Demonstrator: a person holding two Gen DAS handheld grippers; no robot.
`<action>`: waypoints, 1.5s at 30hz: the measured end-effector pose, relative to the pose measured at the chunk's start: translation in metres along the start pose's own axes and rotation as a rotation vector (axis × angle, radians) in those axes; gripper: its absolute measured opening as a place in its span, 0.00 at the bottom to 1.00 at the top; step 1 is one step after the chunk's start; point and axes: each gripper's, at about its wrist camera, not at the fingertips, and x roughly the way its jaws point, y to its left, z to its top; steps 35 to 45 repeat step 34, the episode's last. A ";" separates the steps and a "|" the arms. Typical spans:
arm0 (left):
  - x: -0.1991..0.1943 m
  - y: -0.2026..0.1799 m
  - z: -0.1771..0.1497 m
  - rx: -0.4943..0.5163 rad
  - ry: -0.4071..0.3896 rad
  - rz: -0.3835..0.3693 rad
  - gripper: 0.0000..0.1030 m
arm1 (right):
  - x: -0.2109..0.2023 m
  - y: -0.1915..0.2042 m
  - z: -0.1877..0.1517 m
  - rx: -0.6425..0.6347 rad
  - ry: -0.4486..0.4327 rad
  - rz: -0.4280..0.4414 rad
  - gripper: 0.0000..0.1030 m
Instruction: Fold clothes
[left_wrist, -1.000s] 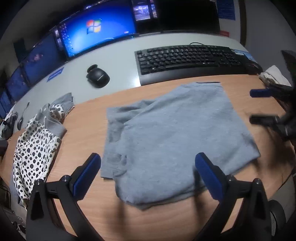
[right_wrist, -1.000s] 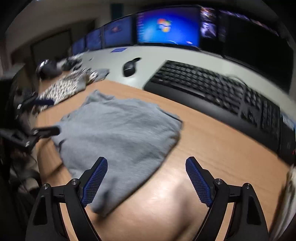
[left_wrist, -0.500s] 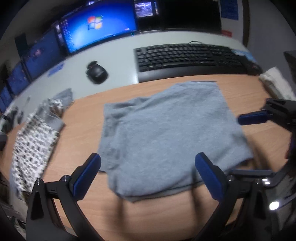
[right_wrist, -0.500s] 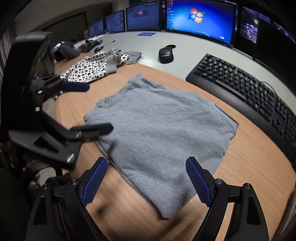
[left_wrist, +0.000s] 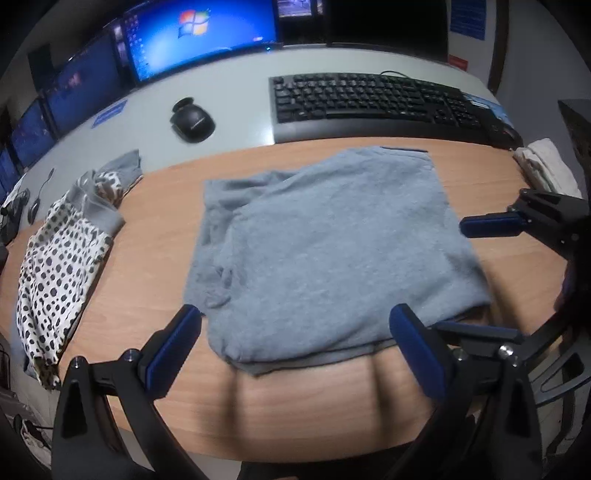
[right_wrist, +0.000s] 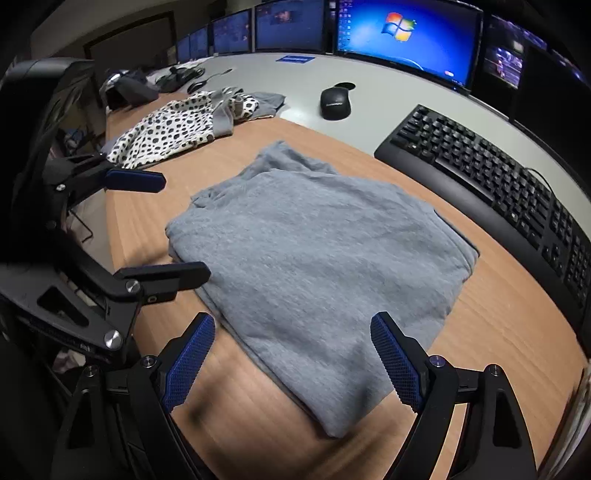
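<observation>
A plain grey knitted garment (left_wrist: 325, 251), already folded into a rough rectangle of several layers, is laid flat on the wooden bench (left_wrist: 155, 266), close to its near edge and about midway along it. It appears to have been set there so that both tongs can reach it from the near side. Its far edge is seen just short of the black computer keyboard (left_wrist: 373, 99), which rests on the grey far part of the bench.

The left tongs (left_wrist: 295, 347) are held spread wide above the garment's near edge, with nothing pinched between the blue pads; the near left corner of the cloth lies between them. The right tongs (right_wrist: 291, 358) are likewise spread and empty, hovering over the garment's near right corner, so that the two tools flank the near edge. This placing is judged to be a preparation for a further fold or for lifting the bundle.

A white garment with black spots and grey cuffs (left_wrist: 55, 266) is left crumpled toward the left end of the bench, well apart from the grey one, presumably awaiting its turn.
</observation>
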 end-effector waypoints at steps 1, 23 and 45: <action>-0.001 0.001 0.000 0.001 -0.003 0.009 1.00 | 0.001 0.000 0.001 -0.002 0.003 0.001 0.85; 0.011 -0.008 0.013 0.096 0.049 0.089 0.99 | 0.014 -0.001 0.010 -0.013 0.043 -0.011 0.85; 0.006 -0.006 0.014 0.073 0.014 0.053 0.99 | 0.014 0.002 0.009 -0.027 0.046 -0.033 0.85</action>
